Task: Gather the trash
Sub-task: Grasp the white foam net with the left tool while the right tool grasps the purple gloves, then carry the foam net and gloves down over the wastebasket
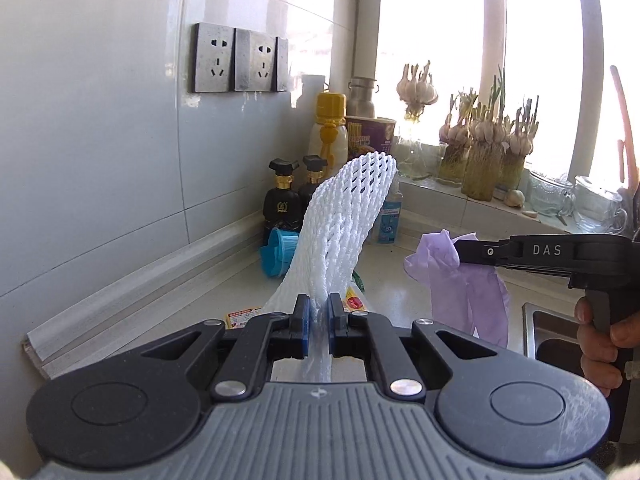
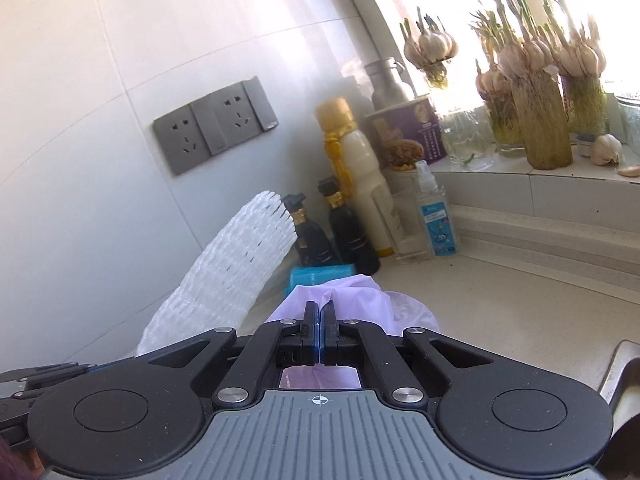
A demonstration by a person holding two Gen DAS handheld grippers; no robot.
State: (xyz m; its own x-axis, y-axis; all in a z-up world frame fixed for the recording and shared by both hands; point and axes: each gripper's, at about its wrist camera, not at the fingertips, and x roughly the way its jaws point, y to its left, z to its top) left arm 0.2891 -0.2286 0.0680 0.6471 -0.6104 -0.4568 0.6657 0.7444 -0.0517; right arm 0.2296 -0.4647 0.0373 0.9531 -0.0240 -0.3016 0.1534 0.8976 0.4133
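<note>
My left gripper (image 1: 318, 314) is clamped on the lower end of a white foam mesh fruit sleeve (image 1: 340, 236), which stands up and curves away from the blue pads, clear of the pale stone countertop (image 1: 400, 280). My right gripper (image 2: 320, 330) has its jaws pressed together on a crumpled lilac plastic glove (image 2: 348, 292); from the left wrist camera that glove (image 1: 460, 276) hangs limp from the black fingers, above the counter and just beside the steel sink (image 1: 536, 320). A hand (image 1: 600, 344) grips the right tool's handle. Under the sleeve, a red-and-yellow printed wrapper (image 1: 356, 302) lies flat on the counter. Against the grey tiled wall stand two dark bottles with gold collars (image 1: 282, 204) and a blue roll (image 1: 276, 252).
</note>
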